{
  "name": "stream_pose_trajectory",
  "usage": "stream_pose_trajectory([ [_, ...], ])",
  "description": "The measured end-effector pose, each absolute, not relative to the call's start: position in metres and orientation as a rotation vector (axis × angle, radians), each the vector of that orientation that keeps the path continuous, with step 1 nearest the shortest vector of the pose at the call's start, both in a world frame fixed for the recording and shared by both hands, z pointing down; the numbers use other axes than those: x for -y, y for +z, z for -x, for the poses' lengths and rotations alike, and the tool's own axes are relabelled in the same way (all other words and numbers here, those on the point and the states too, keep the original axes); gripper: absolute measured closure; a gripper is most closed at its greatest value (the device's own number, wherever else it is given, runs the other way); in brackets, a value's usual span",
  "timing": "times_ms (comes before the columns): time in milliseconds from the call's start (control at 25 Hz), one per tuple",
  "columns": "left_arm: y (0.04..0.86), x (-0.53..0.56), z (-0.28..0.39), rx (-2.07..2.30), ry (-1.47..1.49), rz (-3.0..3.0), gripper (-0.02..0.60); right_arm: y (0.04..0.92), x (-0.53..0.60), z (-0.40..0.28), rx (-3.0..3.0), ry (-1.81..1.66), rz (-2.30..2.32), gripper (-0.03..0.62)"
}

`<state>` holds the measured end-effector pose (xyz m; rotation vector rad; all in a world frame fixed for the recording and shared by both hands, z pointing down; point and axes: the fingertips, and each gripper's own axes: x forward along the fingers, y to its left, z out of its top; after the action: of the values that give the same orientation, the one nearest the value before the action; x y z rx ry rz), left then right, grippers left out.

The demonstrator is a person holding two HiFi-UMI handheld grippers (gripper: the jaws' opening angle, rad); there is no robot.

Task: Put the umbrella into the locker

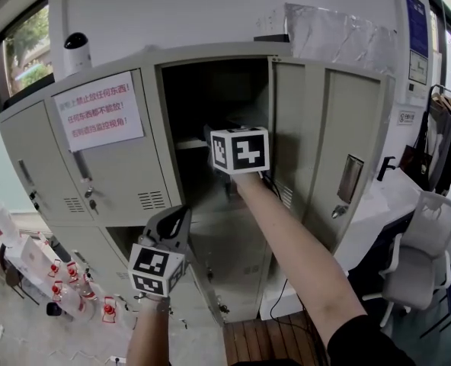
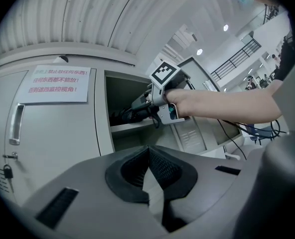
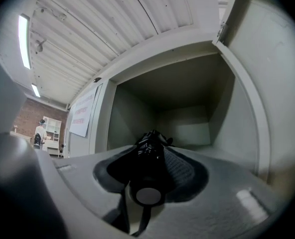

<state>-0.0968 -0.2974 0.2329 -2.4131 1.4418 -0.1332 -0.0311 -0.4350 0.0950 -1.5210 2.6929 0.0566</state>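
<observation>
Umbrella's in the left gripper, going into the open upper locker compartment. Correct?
Not quite. The right gripper is shut on the umbrella, as the right gripper view shows. The left gripper is shut with nothing in it. The rest stands: the umbrella is going into the open upper locker compartment.

Matt painted-metal locker (image 1: 134, 175), cloth umbrella (image 3: 149, 147)

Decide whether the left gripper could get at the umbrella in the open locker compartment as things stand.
Probably yes. The locker door stands wide open and nothing lies between the left gripper and the umbrella. But the right gripper clamps it, and that arm crowds the opening.
</observation>
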Motion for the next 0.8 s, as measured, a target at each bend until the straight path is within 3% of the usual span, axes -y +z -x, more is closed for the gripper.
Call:
stream_pose_trajectory([
  [800, 0.225, 0.296, 0.094, -1.426, -0.115, 2.413, 0.574, 0.105, 0.404, 0.009, -2.647, 0.058, 1.36, 0.433],
])
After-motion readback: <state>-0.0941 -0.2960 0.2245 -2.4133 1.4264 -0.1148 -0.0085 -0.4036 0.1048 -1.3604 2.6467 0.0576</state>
